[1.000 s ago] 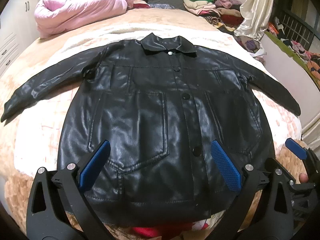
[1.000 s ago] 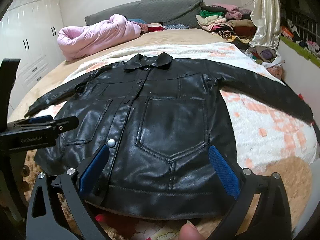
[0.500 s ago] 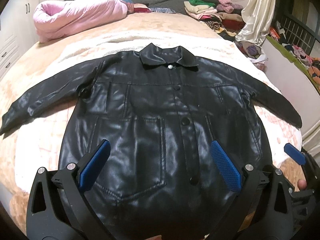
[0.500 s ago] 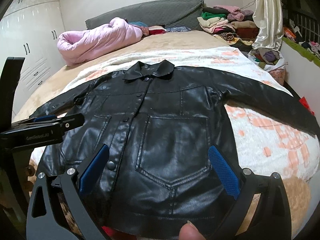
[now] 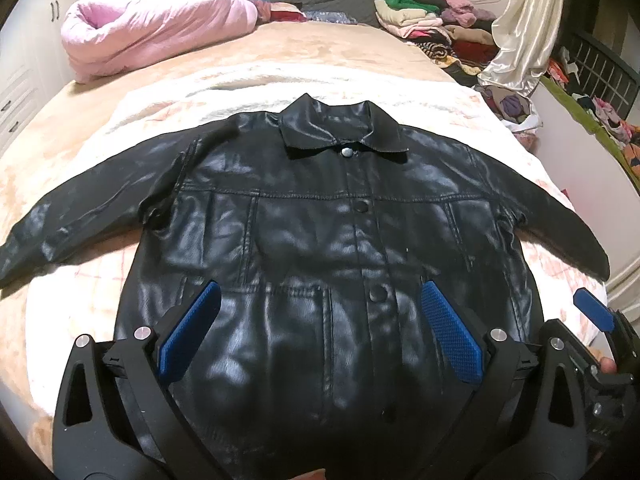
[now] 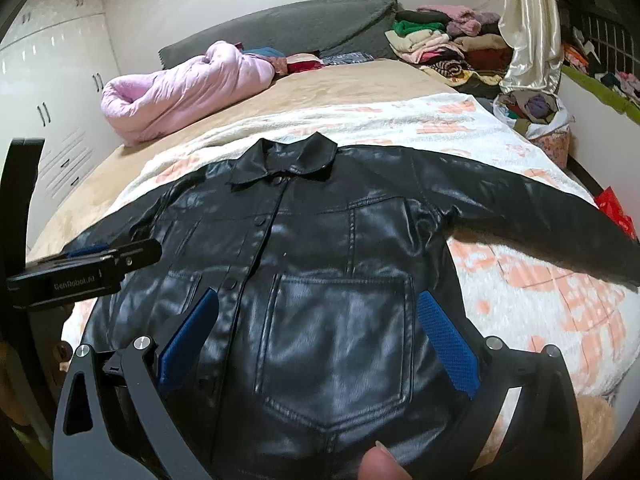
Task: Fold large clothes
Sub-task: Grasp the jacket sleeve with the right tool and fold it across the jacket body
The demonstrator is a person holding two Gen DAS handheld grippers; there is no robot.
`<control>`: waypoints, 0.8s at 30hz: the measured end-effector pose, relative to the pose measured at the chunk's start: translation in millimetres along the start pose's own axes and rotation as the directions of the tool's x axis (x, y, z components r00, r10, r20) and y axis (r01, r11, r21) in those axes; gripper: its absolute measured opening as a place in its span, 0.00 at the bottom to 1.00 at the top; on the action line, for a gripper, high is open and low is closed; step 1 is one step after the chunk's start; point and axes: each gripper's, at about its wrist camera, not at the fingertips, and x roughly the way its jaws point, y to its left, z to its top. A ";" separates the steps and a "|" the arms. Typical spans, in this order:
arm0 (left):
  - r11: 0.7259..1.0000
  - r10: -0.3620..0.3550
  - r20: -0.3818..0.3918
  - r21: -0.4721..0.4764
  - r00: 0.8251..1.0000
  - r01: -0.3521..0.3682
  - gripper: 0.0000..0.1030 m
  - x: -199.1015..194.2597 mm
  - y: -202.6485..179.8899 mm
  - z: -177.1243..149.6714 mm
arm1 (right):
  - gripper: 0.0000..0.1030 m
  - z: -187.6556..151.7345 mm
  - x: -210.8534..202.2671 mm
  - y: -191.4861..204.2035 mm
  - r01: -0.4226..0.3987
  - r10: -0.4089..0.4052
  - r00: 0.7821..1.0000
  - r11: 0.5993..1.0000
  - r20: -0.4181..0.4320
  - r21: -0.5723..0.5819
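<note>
Bed: tan cover, a white blanket spread over its near half. Jacket: black, shiny, large; lies flat and front-up on the blanket, buttoned, collar toward the headboard, both sleeves spread outward. Pink quilt: bundled at the far left of the bed, well apart from the jacket. Clothes pile: stacked at the far right. Left gripper: released, jaws wide, hanging above the jacket's lower front, holding nothing. Right gripper: likewise released and empty, over the large pocket; a fingertip shows at the bottom edge. Change over the last second: both grippers have advanced up from the hem toward the jacket's middle, so the hem has dropped out of the left view and is nearly gone from the right; the jacket itself has not shifted. Judgement: spreading looks finished, no fold yet made; a sleeve is probably the first part to bring in.
</note>
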 end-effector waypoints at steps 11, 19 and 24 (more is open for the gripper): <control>0.999 -0.041 -0.024 0.011 0.999 0.041 0.91 28.1 -7.6 38.3 | 0.96 42.7 24.2 -20.3 0.075 -0.076 0.997 0.995 0.021 0.063; 0.998 -0.052 -0.040 0.042 0.998 0.053 0.91 52.5 -20.4 62.4 | 0.96 66.6 50.1 -44.3 0.156 -0.158 0.987 0.984 0.024 0.085; 0.997 -0.047 -0.056 0.056 0.997 0.051 0.91 73.1 -28.3 70.1 | 0.96 72.5 68.3 -73.4 0.215 -0.218 0.976 0.967 0.007 0.136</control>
